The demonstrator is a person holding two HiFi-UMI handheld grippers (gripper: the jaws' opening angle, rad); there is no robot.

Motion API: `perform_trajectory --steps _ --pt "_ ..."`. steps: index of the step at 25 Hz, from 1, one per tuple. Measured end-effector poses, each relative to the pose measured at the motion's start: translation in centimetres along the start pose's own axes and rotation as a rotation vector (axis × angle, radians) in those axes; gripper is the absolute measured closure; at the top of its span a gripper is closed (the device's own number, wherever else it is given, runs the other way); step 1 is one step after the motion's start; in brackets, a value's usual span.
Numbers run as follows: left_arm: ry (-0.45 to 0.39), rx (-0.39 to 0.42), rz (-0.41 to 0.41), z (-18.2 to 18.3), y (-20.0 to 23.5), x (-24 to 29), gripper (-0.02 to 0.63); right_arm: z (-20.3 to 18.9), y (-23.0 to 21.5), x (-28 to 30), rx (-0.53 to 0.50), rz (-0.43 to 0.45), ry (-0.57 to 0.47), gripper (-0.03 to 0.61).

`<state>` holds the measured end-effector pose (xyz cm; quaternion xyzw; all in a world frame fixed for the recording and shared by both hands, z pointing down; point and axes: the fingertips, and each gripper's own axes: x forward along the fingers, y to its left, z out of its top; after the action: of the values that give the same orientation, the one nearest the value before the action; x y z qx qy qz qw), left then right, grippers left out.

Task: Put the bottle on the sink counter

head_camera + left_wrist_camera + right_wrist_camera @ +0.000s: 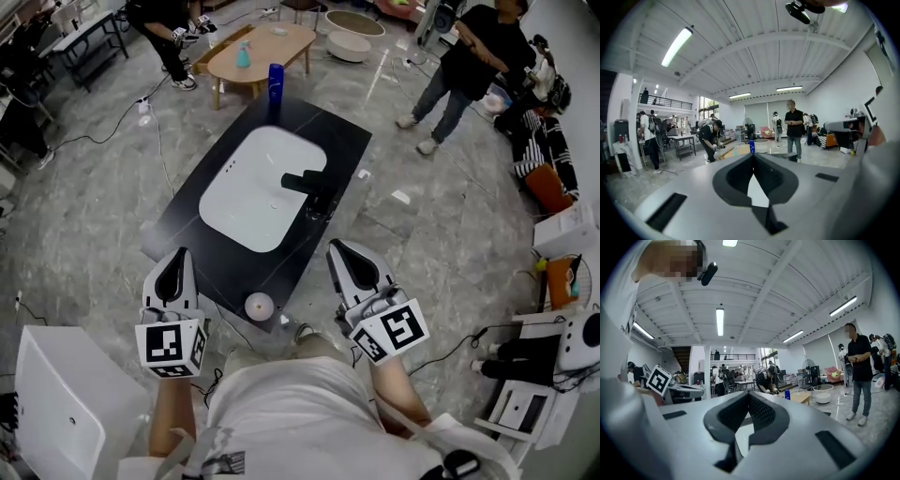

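- Nearest the camera, the left gripper [175,264] and the right gripper [344,255] are held low, close to the person's body, short of the near edge of the counter [328,131]. Each has its jaws pressed together with nothing between them. They look parked, not reaching for anything.
- On the counter's near edge, between the two grippers, sits a small round white object [259,304]. It is too small to identify.
- The counter is a dark rectangular slab standing on a grey stone floor. A white sink basin [253,187] fills its middle, and a black faucet [305,183] rises from the basin's right rim, with its spout over the bowl.
- The blue bottle [275,84] stands upright at the counter's far left corner — well apart from both grippers and clear of the basin. It seems to rest on the counter top, so the task looks done, and that would explain the empty, drawn-back grippers.
- Beyond the counter there is a low wooden table [272,47] and, further right, a person in dark clothes [473,61] standing on the floor — neither has any part in the task.
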<state>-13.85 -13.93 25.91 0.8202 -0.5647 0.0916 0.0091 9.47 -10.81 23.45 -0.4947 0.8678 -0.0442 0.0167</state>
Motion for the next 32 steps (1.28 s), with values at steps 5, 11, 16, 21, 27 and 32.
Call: perform_trajectory --steps 5,11,16,21,27,32 --pt "-0.093 -0.026 0.065 4.8 2.4 -1.8 0.600 2.4 -0.7 1.0 -0.036 0.019 -0.026 0.568" --pt "-0.216 -0.063 0.124 9.3 4.1 -4.0 0.600 4.7 -1.8 1.4 -0.071 0.015 -0.056 0.568" --pt "-0.267 -0.092 0.136 10.6 4.8 -5.1 0.600 5.6 -2.8 1.0 -0.079 -0.001 -0.069 0.568" --pt "-0.312 -0.113 0.182 10.5 6.0 -6.6 0.600 6.2 -1.9 1.1 -0.092 0.022 -0.075 0.569" --pt "-0.286 -0.128 0.196 8.9 5.9 -7.3 0.600 6.1 -1.3 0.4 -0.095 0.032 -0.073 0.568" --pt "-0.275 -0.158 0.191 7.9 5.8 -7.3 0.600 5.3 -0.9 0.2 -0.076 0.028 -0.062 0.569"
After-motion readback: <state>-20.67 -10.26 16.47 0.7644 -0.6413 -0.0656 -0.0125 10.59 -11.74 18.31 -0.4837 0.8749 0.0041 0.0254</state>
